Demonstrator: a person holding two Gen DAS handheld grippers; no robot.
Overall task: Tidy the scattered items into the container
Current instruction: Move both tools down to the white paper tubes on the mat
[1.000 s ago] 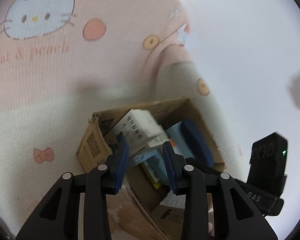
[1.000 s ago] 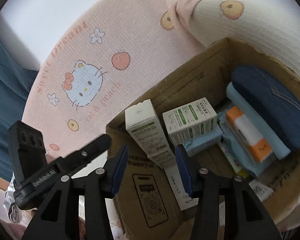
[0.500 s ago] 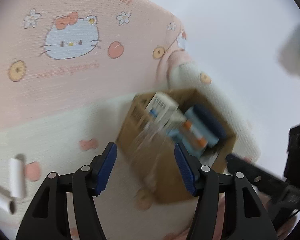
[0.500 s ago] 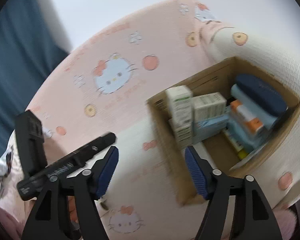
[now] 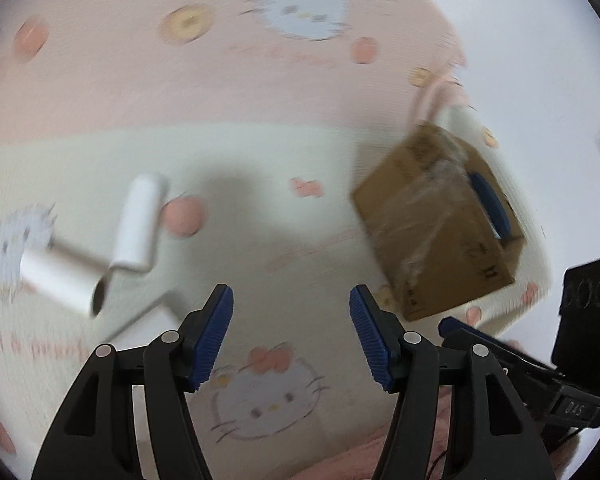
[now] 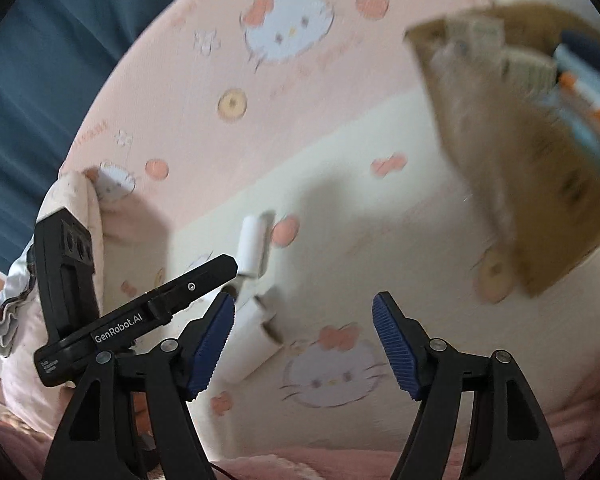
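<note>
both grippers hang over the bed with their jaws spread as wide as they go and nothing between the blue pads. the left gripper (image 5: 291, 330) points down at bare sheet (image 5: 284, 248), and the right gripper (image 6: 303, 344) does the same a little to one side; each shows up at the edge of the other's view, so they sit close together. my guess is they are held open like this because they are heading for the next pickup, not carrying anything.

the cardboard box (image 5: 428, 232) sits near the far corner of the bed, off to the right in both views, with cartons and a dark blue case already packed upright inside, probably stood on end to save room.

what is left lies well apart from the box, to the left: a white roll (image 5: 138, 224) with its long axis running away from the camera and leaning slightly right, and a second white roll (image 5: 58, 282) just beside it lying crosswise, its open end facing right. a third pale piece below them is too blurred to name. the left gripper looks better placed for these.
</note>
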